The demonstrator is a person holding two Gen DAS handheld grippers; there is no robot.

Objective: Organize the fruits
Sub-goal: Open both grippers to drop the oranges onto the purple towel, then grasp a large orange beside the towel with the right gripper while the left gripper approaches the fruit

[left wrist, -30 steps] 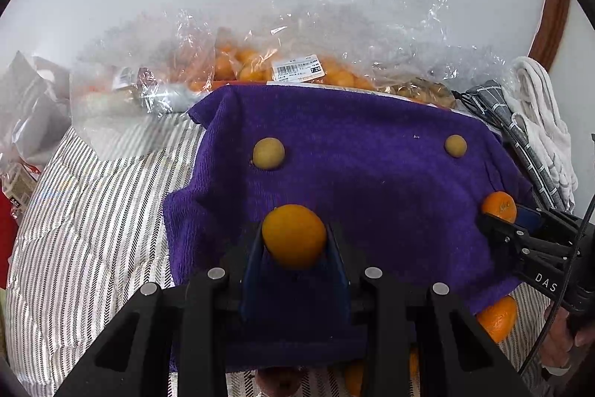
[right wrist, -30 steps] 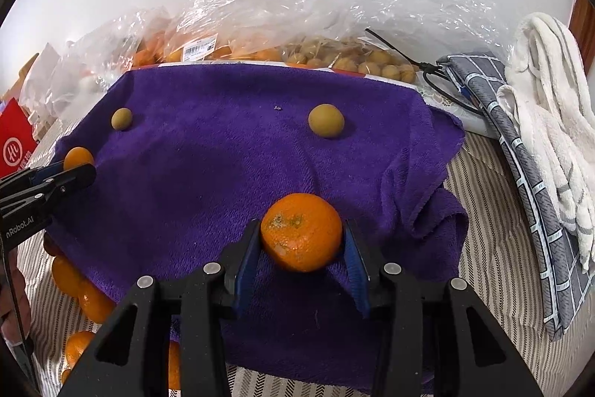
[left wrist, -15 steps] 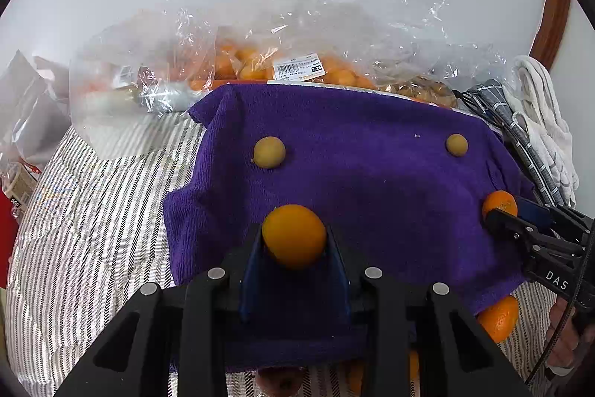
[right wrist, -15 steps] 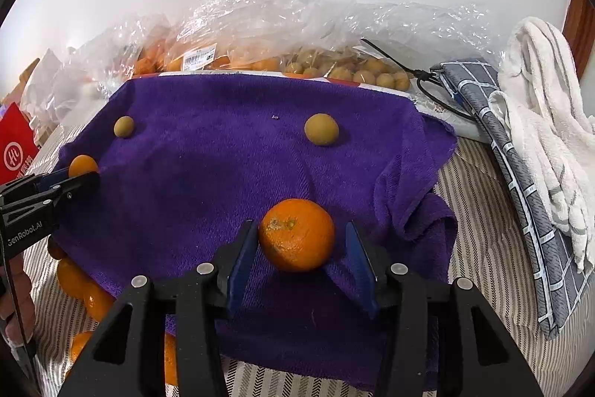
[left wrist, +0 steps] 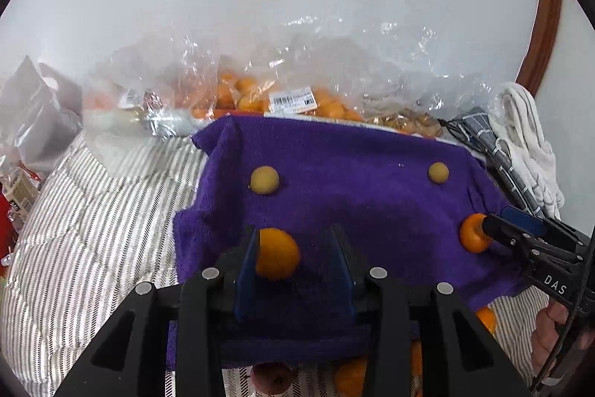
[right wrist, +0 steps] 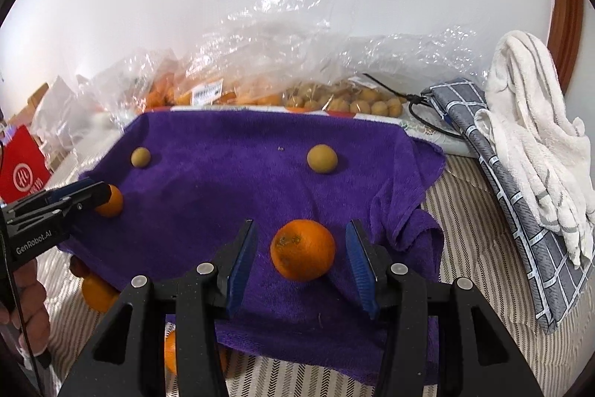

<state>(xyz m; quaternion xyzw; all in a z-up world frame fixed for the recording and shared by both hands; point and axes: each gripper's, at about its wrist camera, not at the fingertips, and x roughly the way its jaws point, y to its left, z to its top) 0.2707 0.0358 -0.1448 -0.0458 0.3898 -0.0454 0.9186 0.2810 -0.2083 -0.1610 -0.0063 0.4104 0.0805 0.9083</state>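
A purple towel (left wrist: pixel 372 203) (right wrist: pixel 223 203) lies on striped bedding. On its near left an orange (left wrist: pixel 277 253) sits between the fingers of my left gripper (left wrist: pixel 293 263); its jaws are opening, the orange leans on the left pad and a gap shows at the right pad. Between the pads of my right gripper (right wrist: pixel 301 259), on the towel's near right, rests a larger orange (right wrist: pixel 303 250) with a gap on each side. Two small tan fruits (left wrist: pixel 264 179) (left wrist: pixel 438 172) lie further back on the towel.
Clear plastic bags (left wrist: pixel 290 99) of oranges and tan fruits line the back. A white towel (right wrist: pixel 531 151) and grey checked cloth (right wrist: pixel 520 211) lie right. Loose oranges (right wrist: pixel 96 293) sit by the towel's near edge. A red packet (right wrist: pixel 22 170) is left.
Both grippers were shut on their oranges and have parted their jaws; each orange now rests on the purple towel. The right gripper has lifted back a little.
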